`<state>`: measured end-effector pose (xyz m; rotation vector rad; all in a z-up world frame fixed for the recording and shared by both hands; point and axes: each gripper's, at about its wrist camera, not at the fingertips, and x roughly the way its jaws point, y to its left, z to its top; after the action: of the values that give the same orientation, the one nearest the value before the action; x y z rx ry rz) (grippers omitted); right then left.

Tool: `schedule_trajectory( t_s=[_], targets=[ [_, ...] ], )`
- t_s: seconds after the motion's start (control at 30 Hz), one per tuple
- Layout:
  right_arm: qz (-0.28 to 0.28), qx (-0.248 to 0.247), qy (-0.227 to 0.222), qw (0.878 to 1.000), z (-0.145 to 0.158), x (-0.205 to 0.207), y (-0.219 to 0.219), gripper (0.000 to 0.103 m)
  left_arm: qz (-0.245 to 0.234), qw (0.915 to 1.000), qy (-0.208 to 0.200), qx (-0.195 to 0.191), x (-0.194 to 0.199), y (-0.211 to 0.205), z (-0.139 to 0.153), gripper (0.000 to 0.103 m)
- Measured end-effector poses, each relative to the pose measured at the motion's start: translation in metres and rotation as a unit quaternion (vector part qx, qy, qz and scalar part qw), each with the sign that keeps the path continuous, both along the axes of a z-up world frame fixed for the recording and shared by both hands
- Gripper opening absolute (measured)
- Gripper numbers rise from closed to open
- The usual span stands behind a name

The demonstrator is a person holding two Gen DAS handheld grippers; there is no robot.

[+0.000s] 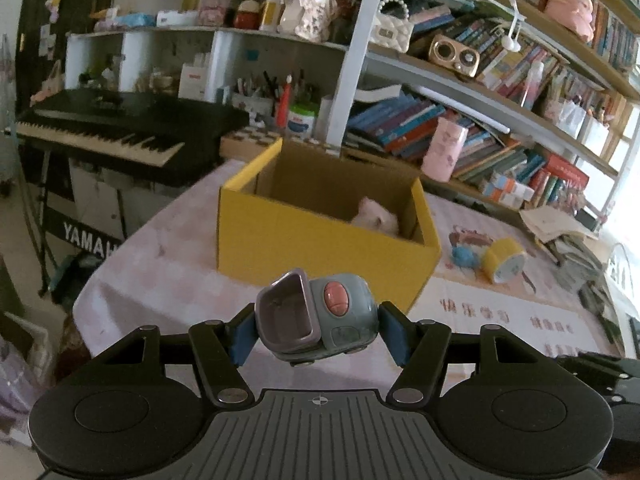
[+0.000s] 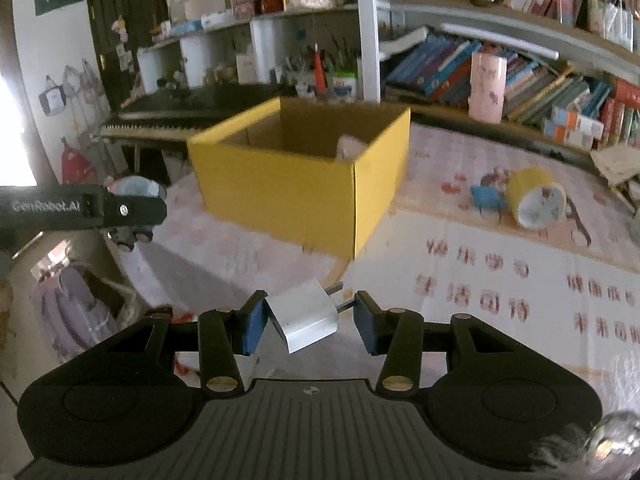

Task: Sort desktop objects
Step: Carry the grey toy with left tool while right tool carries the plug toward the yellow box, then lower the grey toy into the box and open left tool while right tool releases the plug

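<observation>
My left gripper point(image 1: 316, 330) is shut on a grey-blue toy truck point(image 1: 320, 316) with a pink button, held above the table in front of the yellow cardboard box point(image 1: 320, 240). The box is open on top, with a pale pink soft thing point(image 1: 378, 216) inside. My right gripper point(image 2: 306, 316) is shut on a white plug adapter point(image 2: 306, 314), its two prongs pointing right. The adapter is held above the table, short of the box point(image 2: 288, 196). The left gripper with the truck point(image 2: 132, 200) shows at the left of the right wrist view.
A yellow tape roll point(image 1: 502, 266) and a small blue toy point(image 1: 464, 256) lie on the pink tablecloth right of the box; both also show in the right wrist view, tape roll point(image 2: 536, 198). Bookshelves point(image 1: 480, 128) stand behind, a keyboard piano point(image 1: 120, 128) to the left.
</observation>
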<state>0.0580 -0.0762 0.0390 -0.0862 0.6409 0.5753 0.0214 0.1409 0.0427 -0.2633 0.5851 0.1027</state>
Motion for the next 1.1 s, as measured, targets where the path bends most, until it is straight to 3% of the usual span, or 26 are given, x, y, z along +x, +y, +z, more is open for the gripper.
schedule_trajectory(
  t_s=[0.27,0.67,0.8,1.1],
  targets=[
    [0.005,0.012,-0.034,0.999,0.021,0.051,0.007,0.044,-0.003,0.9989,-0.045,0.015,0.053,0.001,0.023,0.064],
    [0.032,0.023,-0.074,0.996,0.044,0.153,0.030,0.044,0.003,0.9963,-0.076,0.040,0.145,0.007,0.044,0.064],
    [0.048,0.017,-0.074,0.996,0.043,0.182,0.041,0.044,0.004,0.9963,-0.066,0.055,0.170,0.011,0.041,0.064],
    [0.116,-0.035,-0.045,0.992,0.018,0.228,0.074,0.044,0.010,0.9976,0.001,0.069,0.219,0.019,0.006,0.064]
  ],
)
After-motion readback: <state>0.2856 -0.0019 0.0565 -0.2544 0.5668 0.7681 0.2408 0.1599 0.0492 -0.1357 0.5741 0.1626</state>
